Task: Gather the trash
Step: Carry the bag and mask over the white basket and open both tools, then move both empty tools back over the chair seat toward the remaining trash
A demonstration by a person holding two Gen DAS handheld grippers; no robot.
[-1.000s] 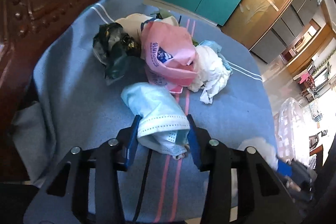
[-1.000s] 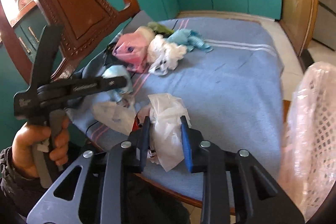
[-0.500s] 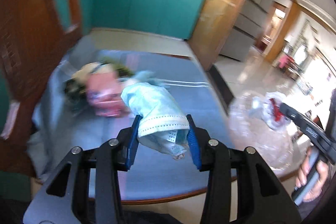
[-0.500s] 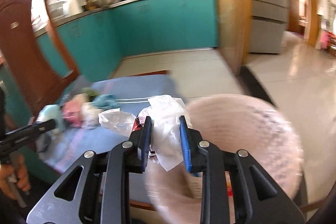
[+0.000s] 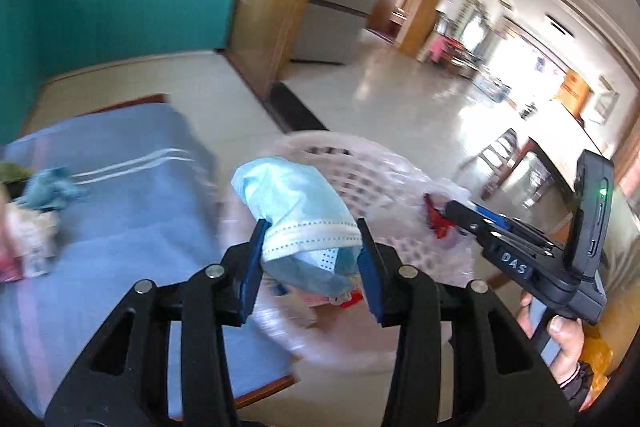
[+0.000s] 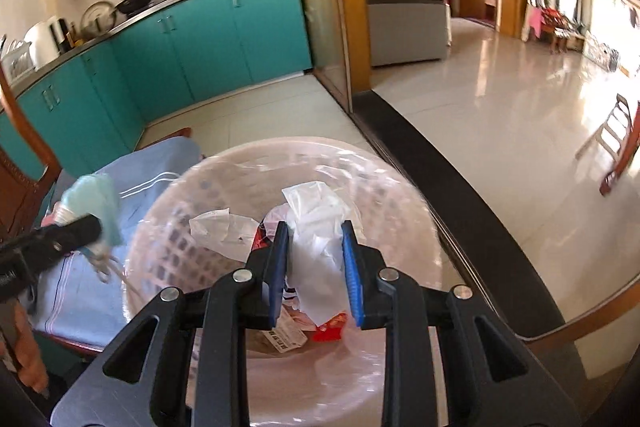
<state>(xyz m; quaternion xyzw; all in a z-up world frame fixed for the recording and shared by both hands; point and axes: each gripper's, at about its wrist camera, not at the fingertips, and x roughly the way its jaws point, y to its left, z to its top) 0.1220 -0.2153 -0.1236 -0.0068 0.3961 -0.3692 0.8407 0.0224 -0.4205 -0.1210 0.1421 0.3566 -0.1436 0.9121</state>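
Left wrist view: pink basket (image 5: 372, 183) blurred, its near rim hidden behind the tongs; loose trash on the blue cloth (image 5: 132, 203) smeared and cut off at the left edge.
Left gripper (image 5: 311, 251): jaws easing apart, blue face mask (image 5: 296, 203) between them, pads at its sides, above the basket's left rim.
Right wrist view: basket floor partly hidden by the tongs; wrappers there hard to make out.
Right gripper (image 6: 315, 259): clenched on a crumpled white plastic bag (image 6: 316, 227), hanging over the basket's middle.
Person's hand (image 5: 568, 343): only fingers visible.
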